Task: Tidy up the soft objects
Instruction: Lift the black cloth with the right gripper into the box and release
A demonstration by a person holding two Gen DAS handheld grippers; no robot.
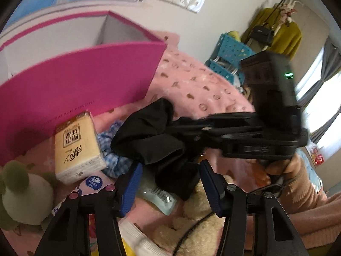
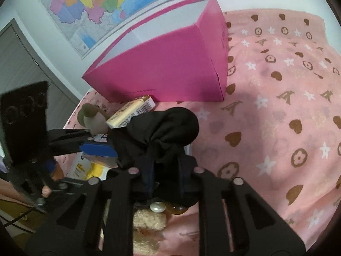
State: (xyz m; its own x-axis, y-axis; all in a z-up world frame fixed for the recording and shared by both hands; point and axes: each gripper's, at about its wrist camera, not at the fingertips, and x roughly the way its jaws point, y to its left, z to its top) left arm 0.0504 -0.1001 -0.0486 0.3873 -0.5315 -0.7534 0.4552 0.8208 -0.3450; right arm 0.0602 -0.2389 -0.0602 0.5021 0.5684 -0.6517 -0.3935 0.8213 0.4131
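A crumpled black cloth (image 1: 149, 132) hangs just above a pile of soft things on the pink bed cover (image 2: 277, 106). My right gripper (image 2: 165, 160) is shut on the cloth's bunched top, and in the left wrist view it reaches in from the right (image 1: 185, 131). My left gripper (image 1: 170, 168) stands open around the cloth's hanging lower part. Its blue pads (image 1: 132, 187) flank the cloth, and a pale packet (image 1: 157, 194) shows in the gap beside the left one. An open pink box (image 2: 166, 70) stands behind the pile.
Round the cloth lie a yellow tissue pack (image 1: 76, 147), a blue-check fabric (image 1: 113, 155), a green-and-white plush toy (image 1: 23, 196) and a beige plush (image 1: 200, 209). A peach-sleeved hand (image 1: 298, 181) holds the right gripper. The bed cover stretches away to the right.
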